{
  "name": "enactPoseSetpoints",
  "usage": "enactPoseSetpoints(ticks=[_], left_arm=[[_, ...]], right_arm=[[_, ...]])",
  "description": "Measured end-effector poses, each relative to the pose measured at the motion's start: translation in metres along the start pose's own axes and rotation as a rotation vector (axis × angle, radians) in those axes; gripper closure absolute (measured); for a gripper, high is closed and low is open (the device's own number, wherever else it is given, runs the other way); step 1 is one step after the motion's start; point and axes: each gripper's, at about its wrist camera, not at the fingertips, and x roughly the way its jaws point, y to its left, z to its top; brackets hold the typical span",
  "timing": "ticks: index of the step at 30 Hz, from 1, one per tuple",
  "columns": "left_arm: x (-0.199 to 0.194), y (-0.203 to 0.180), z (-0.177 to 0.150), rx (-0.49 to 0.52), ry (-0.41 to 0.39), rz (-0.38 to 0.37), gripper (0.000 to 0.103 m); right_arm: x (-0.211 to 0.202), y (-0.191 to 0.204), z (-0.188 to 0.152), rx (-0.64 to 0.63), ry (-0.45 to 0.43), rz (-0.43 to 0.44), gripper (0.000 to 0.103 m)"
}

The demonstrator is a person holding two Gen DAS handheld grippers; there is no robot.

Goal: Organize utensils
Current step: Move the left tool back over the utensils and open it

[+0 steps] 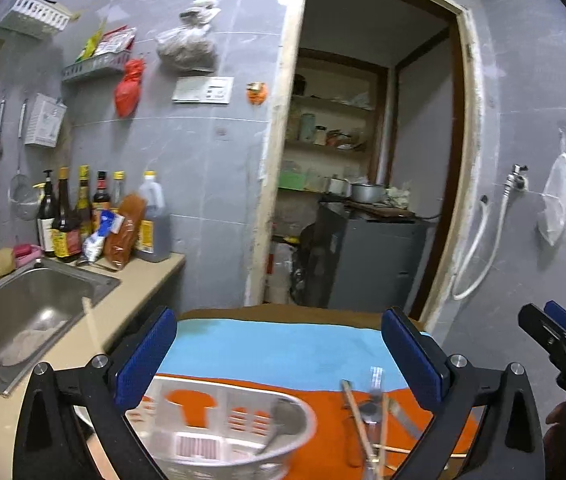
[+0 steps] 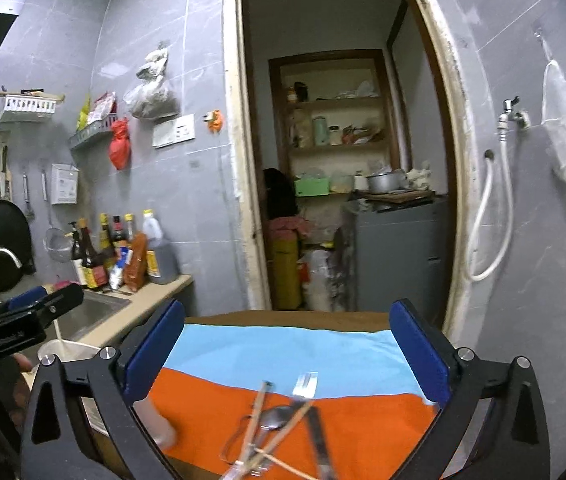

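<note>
While both jaws stand spread, utensils (image 2: pixel 283 432) lie below right gripper (image 2: pixel 287 356), basket (image 1: pixel 227 432) under left gripper (image 1: pixel 279 360)

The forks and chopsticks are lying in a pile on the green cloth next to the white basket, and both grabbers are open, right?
Almost. The cloth under the pile of utensils is orange, not green; the right wrist view shows it clearly. The rest holds: the white basket sits beside the pile, and the left gripper and right gripper are both open.
</note>
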Motion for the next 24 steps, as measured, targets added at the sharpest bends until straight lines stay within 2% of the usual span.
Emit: enactPoseSetpoints(ticks=[8, 18, 20, 23, 24], left_arm=[[0.018, -0.057, -0.024, 0.080, 0.085, -0.066, 0.000], [0.071, -0.104, -0.052, 0.102, 0.216, -0.093, 0.001], [0.085, -0.108, -0.057, 0.100, 0.247, -0.091, 0.007], [0.109, -0.108, -0.069, 0.088, 0.327, -0.087, 0.020], [0.117, -0.107, -0.072, 0.081, 0.355, -0.088, 0.029]], right_arm=[[0.006, -0.055, -0.009, -0.008, 0.073, -0.037, 0.002], [0.044, -0.115, -0.062, 0.055, 0.265, -0.003, 0.002], [0.051, -0.121, -0.075, 0.069, 0.291, 0.013, 0.002], [0.064, -0.125, -0.093, 0.078, 0.335, 0.047, 0.003], [0.069, -0.125, -0.099, 0.078, 0.347, 0.062, 0.004]])
